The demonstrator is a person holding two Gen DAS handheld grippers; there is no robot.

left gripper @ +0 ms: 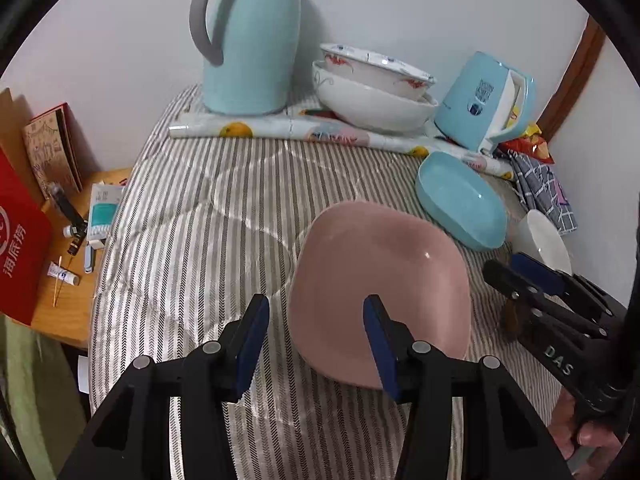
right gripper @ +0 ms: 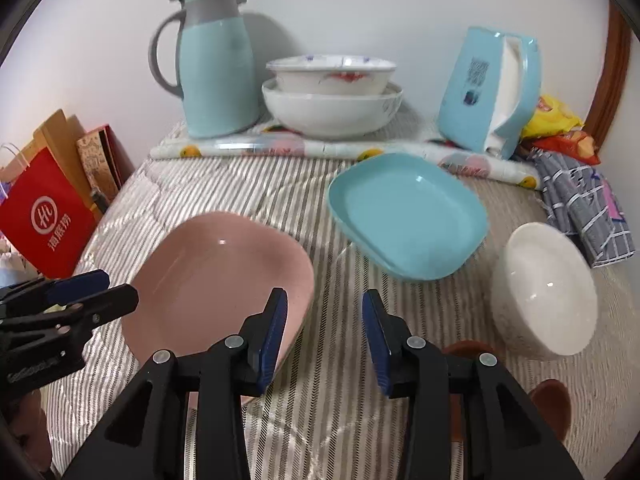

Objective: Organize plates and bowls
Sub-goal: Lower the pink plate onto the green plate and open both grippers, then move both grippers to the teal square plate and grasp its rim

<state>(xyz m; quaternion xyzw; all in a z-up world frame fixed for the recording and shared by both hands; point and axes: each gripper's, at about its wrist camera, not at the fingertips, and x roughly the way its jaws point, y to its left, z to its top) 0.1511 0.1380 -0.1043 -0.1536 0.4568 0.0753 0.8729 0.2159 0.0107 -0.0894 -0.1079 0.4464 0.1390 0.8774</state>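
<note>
Over the striped bed point(right gripper: 224, 184), both tongs, left point(left gripper: 316, 340) and right point(right gripper: 324, 336), gape empty beside the pink plate point(right gripper: 216, 276), seemingly not touching it

You get soft, even indoor light; small glints sit on the pink plate point(right gripper: 218, 280) and white bowl point(right gripper: 545, 294). Fisheye curvature bends both views, black corners frame them, and edges look slightly blurred.

Pink plate point(right gripper: 216, 280), teal plate point(right gripper: 408, 216), white bowl point(right gripper: 548, 288) lie apart on striped cloth point(right gripper: 248, 184).
</note>
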